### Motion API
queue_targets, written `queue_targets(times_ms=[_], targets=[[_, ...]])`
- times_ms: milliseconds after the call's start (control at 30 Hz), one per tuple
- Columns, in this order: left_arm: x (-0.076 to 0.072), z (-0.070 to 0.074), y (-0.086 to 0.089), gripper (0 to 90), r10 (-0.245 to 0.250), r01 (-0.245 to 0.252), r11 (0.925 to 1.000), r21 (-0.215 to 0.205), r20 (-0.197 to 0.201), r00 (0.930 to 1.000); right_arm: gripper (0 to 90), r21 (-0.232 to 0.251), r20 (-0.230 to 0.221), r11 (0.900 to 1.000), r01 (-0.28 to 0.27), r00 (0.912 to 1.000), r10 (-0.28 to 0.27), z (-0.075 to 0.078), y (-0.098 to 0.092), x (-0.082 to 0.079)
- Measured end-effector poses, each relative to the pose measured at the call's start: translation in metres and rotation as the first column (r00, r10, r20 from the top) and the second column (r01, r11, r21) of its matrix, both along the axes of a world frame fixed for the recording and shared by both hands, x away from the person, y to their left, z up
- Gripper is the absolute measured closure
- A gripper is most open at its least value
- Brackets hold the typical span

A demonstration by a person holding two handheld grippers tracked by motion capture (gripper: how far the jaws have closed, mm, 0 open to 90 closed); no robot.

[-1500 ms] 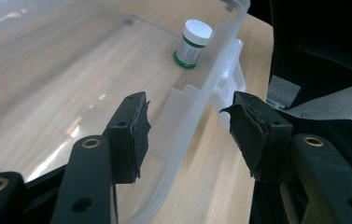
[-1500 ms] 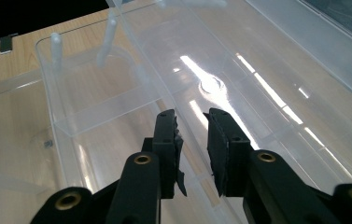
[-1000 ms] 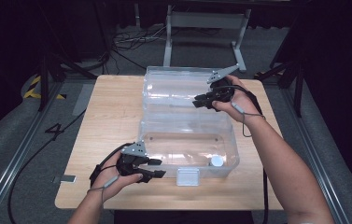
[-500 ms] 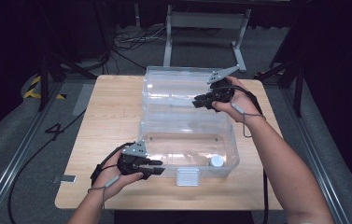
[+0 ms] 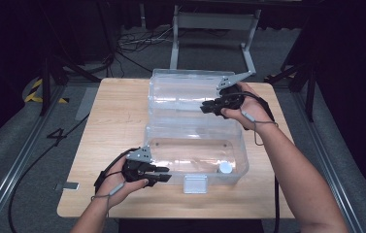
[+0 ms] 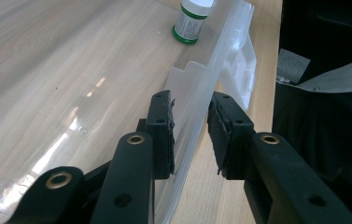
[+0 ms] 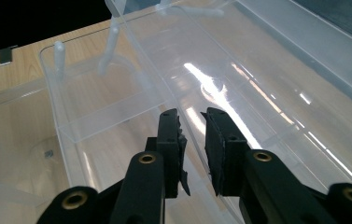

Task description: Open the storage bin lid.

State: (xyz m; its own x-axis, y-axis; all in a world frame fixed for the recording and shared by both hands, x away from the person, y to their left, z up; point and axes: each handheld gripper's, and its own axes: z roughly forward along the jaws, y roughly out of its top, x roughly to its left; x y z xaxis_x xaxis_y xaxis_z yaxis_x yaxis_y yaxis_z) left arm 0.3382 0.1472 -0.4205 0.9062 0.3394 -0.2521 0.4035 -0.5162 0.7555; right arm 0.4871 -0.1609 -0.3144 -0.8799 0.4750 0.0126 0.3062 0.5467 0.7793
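A clear plastic box [image 5: 195, 145] lies open on the wooden table, its lid [image 5: 180, 90] folded flat behind it. A small white-capped bottle [image 5: 225, 168] [image 6: 192, 21] with a green band stands inside at the front right. My left gripper [image 5: 163, 175] [image 6: 190, 126] is at the front left corner; its jaws have just been closing and are shut on the box's front wall [image 6: 197, 100]. My right gripper [image 5: 206, 108] [image 7: 193, 140] reaches over the lid's right side near the hinge. Its jaws have closed a little more and straddle a clear plastic edge [image 7: 138, 51] with a gap left.
The box's front latch flap [image 5: 195, 183] [image 6: 241, 74] hangs over the table's near edge. Bare table [image 5: 117, 111] lies left of the box. A metal frame [image 5: 209, 29] and cables stand on the dark floor behind, rails at both sides.
The left gripper's jaws have come together onto the front wall of the box. Both hands have stayed where they were.
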Motion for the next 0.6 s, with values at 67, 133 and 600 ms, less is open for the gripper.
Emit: queue_targets(times_ms=[67, 133, 600], targets=[[0.0, 0.0, 0.0, 70.9, 0.001, -0.001, 1.0, 0.0, -0.001, 1.0, 77.3, 0.005, 0.012, 1.0, 0.005, 0.9999, -0.005, -0.001, 0.0, -0.002], [0.0, 0.0, 0.0, 70.9, 0.001, -0.001, 1.0, -0.001, -0.003, 1.0, 77.5, 0.01, 0.018, 1.0, 0.005, 0.9998, -0.005, -0.002, -0.001, -0.004], [0.0, -0.001, 0.001, 70.9, 0.004, -0.004, 0.9999, -0.013, -0.008, 1.0, 78.3, 0.008, 0.037, 1.0, 0.0, 0.9993, 0.0, 0.001, -0.001, -0.013]])
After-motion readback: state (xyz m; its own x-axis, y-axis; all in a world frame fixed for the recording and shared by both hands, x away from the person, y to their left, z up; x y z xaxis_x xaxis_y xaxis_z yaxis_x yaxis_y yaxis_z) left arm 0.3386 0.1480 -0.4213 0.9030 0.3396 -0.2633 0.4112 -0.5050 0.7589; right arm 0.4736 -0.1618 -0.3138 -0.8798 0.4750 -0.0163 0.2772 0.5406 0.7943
